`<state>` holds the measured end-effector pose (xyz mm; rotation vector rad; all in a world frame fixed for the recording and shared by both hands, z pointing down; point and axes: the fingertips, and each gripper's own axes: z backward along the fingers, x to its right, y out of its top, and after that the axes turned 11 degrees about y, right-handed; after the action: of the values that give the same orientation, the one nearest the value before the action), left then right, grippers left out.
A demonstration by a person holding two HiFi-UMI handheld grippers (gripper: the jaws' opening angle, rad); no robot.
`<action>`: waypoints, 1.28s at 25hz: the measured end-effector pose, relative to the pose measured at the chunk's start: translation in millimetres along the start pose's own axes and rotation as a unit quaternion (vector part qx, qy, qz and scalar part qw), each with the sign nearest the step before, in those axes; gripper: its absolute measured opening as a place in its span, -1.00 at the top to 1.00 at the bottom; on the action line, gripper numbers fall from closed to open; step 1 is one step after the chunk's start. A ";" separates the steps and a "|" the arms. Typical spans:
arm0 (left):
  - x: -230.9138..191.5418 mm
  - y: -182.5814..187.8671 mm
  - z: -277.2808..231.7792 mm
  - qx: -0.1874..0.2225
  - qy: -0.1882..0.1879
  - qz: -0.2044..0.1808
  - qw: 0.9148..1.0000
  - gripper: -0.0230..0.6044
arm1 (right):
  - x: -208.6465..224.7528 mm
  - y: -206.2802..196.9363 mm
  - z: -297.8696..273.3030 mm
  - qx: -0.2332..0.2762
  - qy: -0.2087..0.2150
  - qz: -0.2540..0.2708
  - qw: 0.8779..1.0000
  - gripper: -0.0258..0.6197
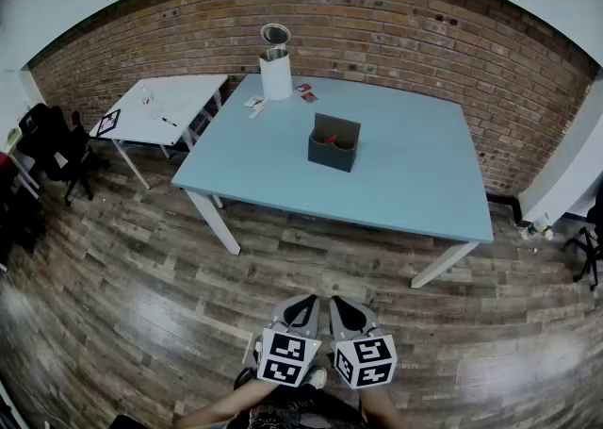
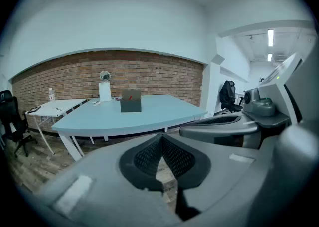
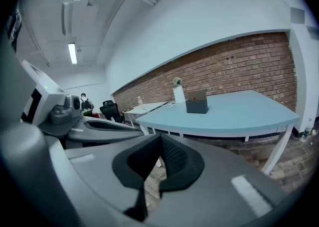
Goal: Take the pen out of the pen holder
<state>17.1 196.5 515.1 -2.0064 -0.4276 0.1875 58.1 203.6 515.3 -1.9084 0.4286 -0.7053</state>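
A dark grey pen holder [image 1: 334,146] stands near the middle of the light blue table [image 1: 405,173], and something red, apparently the pen [image 1: 330,138], shows inside it. Both grippers are held low over the wooden floor, well short of the table. My left gripper [image 1: 308,302] and right gripper [image 1: 337,303] sit side by side, both shut and empty. In the left gripper view the pen holder [image 2: 130,103] is far beyond the closed left gripper [image 2: 161,138]. The right gripper view shows the pen holder [image 3: 197,104] far past the closed right gripper [image 3: 160,139].
A white cylinder topped by a round mirror [image 1: 276,69] stands at the table's far left, with small cards [image 1: 256,104] beside it. A small white table [image 1: 165,107] and a black chair [image 1: 52,140] are at the left. A brick wall [image 1: 396,31] runs behind.
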 end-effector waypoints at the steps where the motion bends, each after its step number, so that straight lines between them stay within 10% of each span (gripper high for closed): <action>1: 1.3 0.6 -0.6 0.000 0.000 0.000 1.000 0.92 | 1.1 -0.6 0.8 -0.001 0.001 0.000 1.000 0.91; 32: -57.1 29.1 -104.8 -0.003 -0.013 0.014 1.000 0.92 | 61.1 27.5 -104.9 -0.024 0.005 0.003 1.000 0.91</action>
<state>3.4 75.9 534.2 -2.0181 -0.4175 0.2300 37.8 83.4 540.8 -1.9479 0.4603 -0.7072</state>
